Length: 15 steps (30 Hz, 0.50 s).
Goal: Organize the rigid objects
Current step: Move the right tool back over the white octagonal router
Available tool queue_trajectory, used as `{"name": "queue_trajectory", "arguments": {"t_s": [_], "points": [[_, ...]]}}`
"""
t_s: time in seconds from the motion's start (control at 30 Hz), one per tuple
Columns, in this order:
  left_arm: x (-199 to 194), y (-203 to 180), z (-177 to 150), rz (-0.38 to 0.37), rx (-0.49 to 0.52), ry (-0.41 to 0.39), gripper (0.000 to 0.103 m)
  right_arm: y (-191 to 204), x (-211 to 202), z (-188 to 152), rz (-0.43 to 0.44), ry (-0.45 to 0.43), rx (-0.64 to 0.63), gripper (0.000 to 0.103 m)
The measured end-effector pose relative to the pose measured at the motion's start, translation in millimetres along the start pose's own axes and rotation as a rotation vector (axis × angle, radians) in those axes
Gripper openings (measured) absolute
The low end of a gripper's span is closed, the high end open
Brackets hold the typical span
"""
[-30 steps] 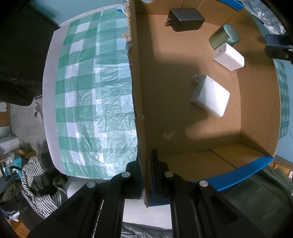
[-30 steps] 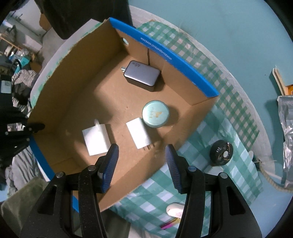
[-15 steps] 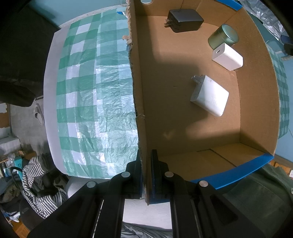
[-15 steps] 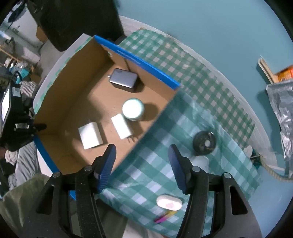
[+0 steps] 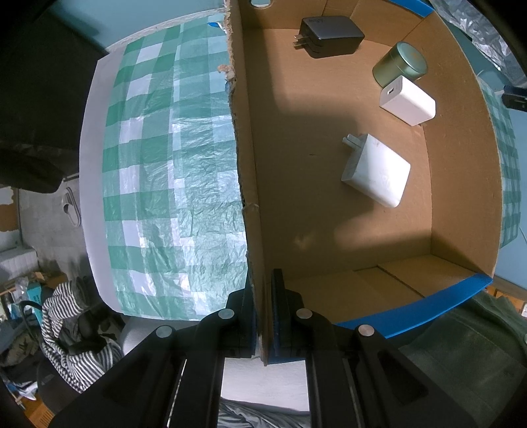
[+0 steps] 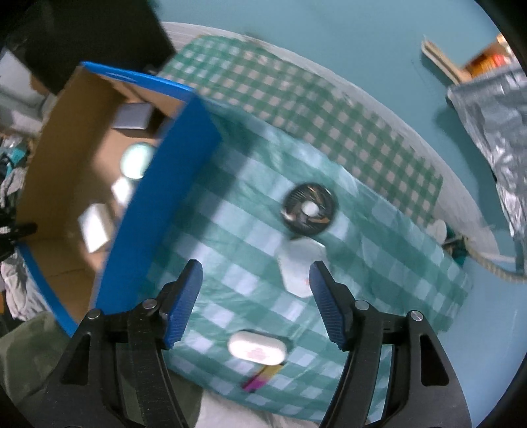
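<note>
My left gripper (image 5: 262,316) is shut on the near wall of the cardboard box (image 5: 253,184), one finger on each side. Inside the box lie a black charger (image 5: 329,28), a green round tin (image 5: 400,64), a small white charger (image 5: 408,100) and a larger white charger (image 5: 375,169). My right gripper (image 6: 255,289) hangs over the checked cloth (image 6: 230,230) outside the box (image 6: 158,200), its jaws opening with nothing between them. Beyond it lie a black round disc (image 6: 308,209), a white flat piece (image 6: 298,266) and a white oval case (image 6: 257,347).
A pink and yellow stick (image 6: 262,378) lies by the cloth's front edge. Silver foil (image 6: 494,118) and a rope (image 6: 487,263) sit at the right. The round white table's rim (image 5: 89,171) shows left of the cloth, with striped fabric (image 5: 66,332) on the floor below.
My right gripper has swung from above the box out over the checked cloth to the right, and its jaws have spread wider. The left gripper and the box have stayed put.
</note>
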State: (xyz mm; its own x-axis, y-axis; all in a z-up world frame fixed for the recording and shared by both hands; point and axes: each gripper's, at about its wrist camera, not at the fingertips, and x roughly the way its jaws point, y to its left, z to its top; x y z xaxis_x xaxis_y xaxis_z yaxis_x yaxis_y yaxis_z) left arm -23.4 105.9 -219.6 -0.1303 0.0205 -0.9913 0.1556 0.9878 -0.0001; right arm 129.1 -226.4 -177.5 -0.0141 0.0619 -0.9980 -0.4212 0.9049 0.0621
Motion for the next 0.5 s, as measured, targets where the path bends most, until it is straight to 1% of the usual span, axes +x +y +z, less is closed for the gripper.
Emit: {"name": "queue_trajectory", "arguments": {"t_s": [0.27, 0.5], "points": [[0, 0, -2, 0.002, -0.004, 0.003, 0.007, -40, 43, -11, 0.007, 0.058, 0.034, 0.069], [0, 0, -4, 0.002, -0.013, 0.005, 0.007, -50, 71, -23, 0.009, 0.086, 0.007, 0.069]]}}
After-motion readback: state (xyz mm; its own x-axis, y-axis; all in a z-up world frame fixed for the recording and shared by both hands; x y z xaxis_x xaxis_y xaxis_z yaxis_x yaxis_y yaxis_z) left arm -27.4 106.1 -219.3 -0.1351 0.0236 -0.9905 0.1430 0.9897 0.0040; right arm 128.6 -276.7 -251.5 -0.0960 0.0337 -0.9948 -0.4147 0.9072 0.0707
